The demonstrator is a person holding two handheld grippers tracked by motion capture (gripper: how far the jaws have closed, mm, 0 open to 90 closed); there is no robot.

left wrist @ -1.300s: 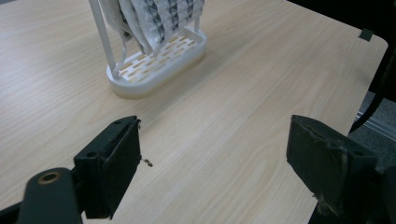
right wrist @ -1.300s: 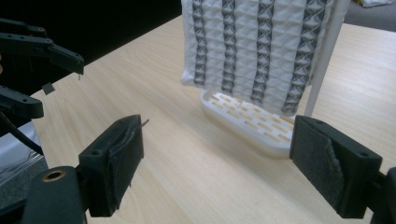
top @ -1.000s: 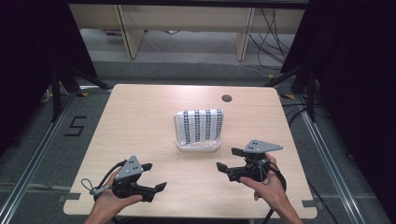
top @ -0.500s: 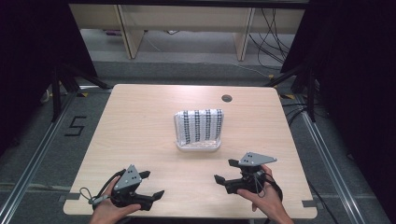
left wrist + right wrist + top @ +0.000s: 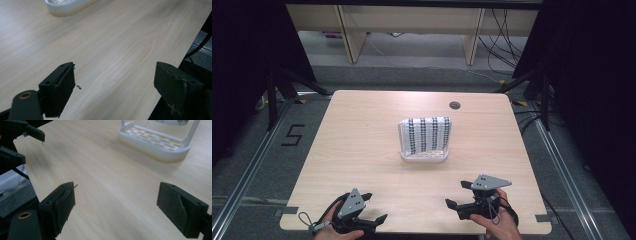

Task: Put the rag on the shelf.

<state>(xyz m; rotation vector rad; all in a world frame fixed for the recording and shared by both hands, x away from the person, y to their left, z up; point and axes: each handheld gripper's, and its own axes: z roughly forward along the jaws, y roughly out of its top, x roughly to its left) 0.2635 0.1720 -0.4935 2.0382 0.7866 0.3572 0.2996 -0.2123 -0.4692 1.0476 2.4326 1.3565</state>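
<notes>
A white slotted rack [image 5: 424,155] stands at the table's middle, with a black-and-white patterned cloth [image 5: 426,135] draped over its frame. Its base shows at the top of the left gripper view [image 5: 67,6] and in the right gripper view [image 5: 155,143]. My left gripper [image 5: 374,207] is near the front edge at the left, open, nothing between its jaws [image 5: 113,87]. My right gripper [image 5: 458,195] is near the front edge at the right, open and empty too [image 5: 116,207]. In the right gripper view the left gripper [image 5: 17,142] appears at the upper left.
The wooden table [image 5: 362,140] has a round cable hole [image 5: 455,105] at the back right. Dark floor, metal rails [image 5: 562,165] and black stands surround it. Shelf legs and cables lie beyond the far edge.
Both hands have drawn the grippers back toward the front edge of the table. Both stay open. The rack and cloth have not moved.
</notes>
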